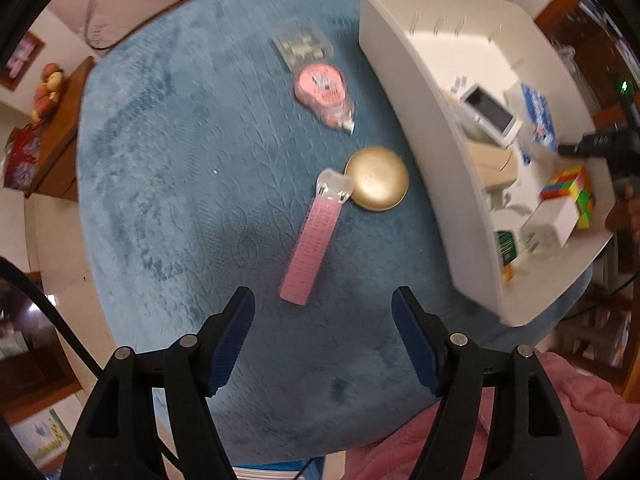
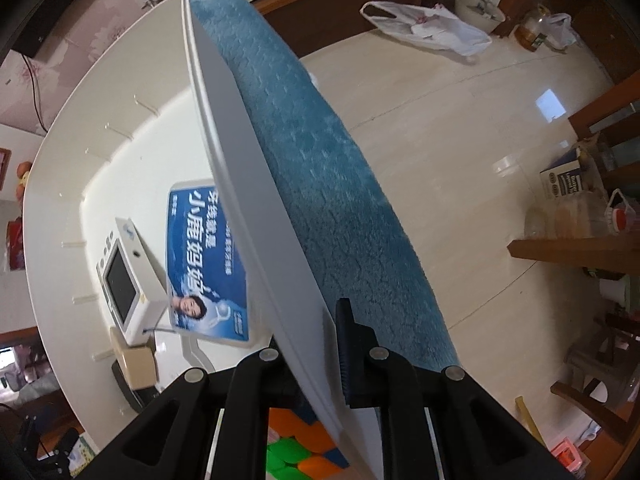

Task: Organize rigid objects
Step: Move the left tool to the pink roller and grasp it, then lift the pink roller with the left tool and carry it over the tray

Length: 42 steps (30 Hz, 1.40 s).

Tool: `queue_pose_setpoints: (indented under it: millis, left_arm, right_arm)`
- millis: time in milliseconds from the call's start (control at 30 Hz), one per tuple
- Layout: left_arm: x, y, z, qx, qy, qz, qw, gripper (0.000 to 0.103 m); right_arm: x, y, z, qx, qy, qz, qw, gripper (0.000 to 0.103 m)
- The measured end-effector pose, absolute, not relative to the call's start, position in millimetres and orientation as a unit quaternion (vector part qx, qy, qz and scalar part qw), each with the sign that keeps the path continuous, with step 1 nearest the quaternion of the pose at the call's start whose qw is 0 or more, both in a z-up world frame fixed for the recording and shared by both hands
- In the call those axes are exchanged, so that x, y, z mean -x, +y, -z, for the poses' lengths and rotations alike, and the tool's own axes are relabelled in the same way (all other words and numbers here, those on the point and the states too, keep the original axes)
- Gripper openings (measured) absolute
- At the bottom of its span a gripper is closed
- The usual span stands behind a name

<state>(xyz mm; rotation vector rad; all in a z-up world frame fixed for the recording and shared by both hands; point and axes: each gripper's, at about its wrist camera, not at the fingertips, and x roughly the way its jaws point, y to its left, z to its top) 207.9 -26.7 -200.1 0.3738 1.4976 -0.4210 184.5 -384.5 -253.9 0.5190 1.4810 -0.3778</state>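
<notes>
Your left gripper point(image 1: 323, 338) stood spread, its ribbed blue pads point(image 1: 236, 344) clear of everything, above a plush blue cloth point(image 1: 160, 184) with a faint embossed pattern that covered the round table. Just ahead of it lay a pink hair roller point(image 1: 310, 248), a bristly cylinder with a clear plastic clip at its far end. That end touched or nearly touched a smooth, round gold compact point(image 1: 378, 178). Farther on lay a pink round item in crinkly clear wrap point(image 1: 322, 90), and beyond it a clear plastic box point(image 1: 302, 42), blurred.

Your right gripper point(image 2: 320, 360) was pinched onto the thin side wall of the white plastic bin point(image 2: 248, 208): one black pad point(image 2: 348, 356) pressed the outer face, while the inner finger was hidden behind the wall.

The bin sat on the cloth at the table's edge, rigid and smooth, with small slot ridges along its inner walls. Inside lay a blue printed packet point(image 2: 208, 260), a white device with a dark screen point(image 2: 120, 280), a beige block point(image 2: 136, 364) and a bright multicoloured puzzle cube point(image 1: 572, 196); a white box point(image 1: 552, 224) and a small green box point(image 1: 506, 246) showed only in the left view.

Around the table you had glossy cream floor tiles point(image 2: 460, 120), dark wooden furniture point(image 2: 580, 248), a white plastic bag point(image 2: 428, 26) on the floor and a fuzzy pink fabric point(image 1: 560, 420) at the near edge.
</notes>
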Motion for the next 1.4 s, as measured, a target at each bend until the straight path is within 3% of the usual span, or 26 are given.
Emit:
queue_pose_setpoints:
  millis: [400,633,767,833,1400]
  left_arm:
    - [-227,-36,259,-0.186,0.708,0.224,0.644,0.072]
    - [-240,-50,268,-0.185,0.704,0.230,0.646,0.049]
    - [-249,-57,273,-0.180,0.708,0.224,0.646,0.041]
    - [-259,-56,275,-0.177,0.711,0.216,0.645,0.030]
    - [-240,-18,280,-0.084,0.761,0.158,0.624,0.026]
  right_arm:
    - [-185,-374,250,-0.234,0.643,0.208,0.699,0.014]
    - [-188,-370,247,-0.230,0.640,0.217,0.700,0.016]
    - [-188,-371,247,-0.235,0.638,0.216,0.700,0.016]
    - [-188,-371,246,-0.234,0.640,0.216,0.699,0.016]
    - [-200,-372,255,-0.207,0.669,0.197,0.687,0.016]
